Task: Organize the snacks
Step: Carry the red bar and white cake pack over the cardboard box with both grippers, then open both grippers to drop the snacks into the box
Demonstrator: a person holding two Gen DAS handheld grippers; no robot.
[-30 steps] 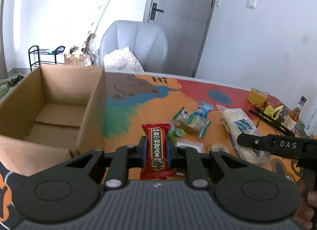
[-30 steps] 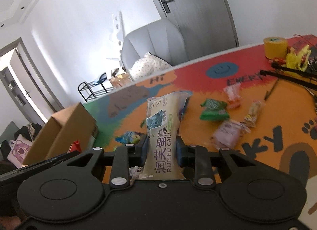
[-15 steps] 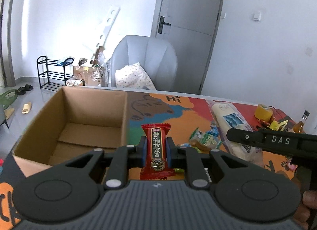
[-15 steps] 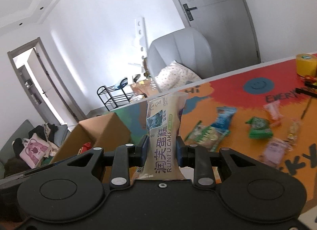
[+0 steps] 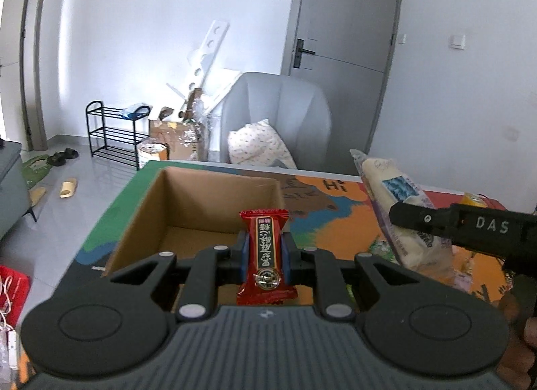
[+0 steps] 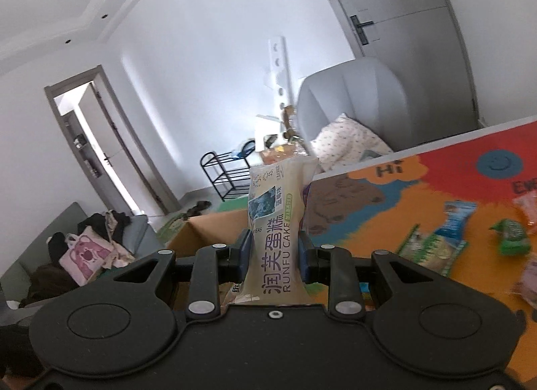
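Observation:
My left gripper point(image 5: 265, 252) is shut on a red candy packet point(image 5: 265, 255) and holds it upright over the near edge of the open cardboard box point(image 5: 201, 198), whose inside looks bare. My right gripper point(image 6: 273, 252) is shut on a pale Runfu cake packet point(image 6: 273, 222), held upright just right of the box point(image 6: 208, 229). The cake packet point(image 5: 399, 208) and the right gripper's finger point(image 5: 470, 225) also show at the right of the left wrist view.
Several loose snack packets point(image 6: 446, 235) lie on the colourful table mat point(image 6: 419, 195) to the right. A grey armchair point(image 5: 278, 114) with a pillow stands behind the table. A black shoe rack point(image 5: 114, 135) and clutter stand on the floor at the left.
Both grippers have moved left toward the box with their packets still held. The box now lies directly ahead of the left gripper, and the cake packet has come closer to it.

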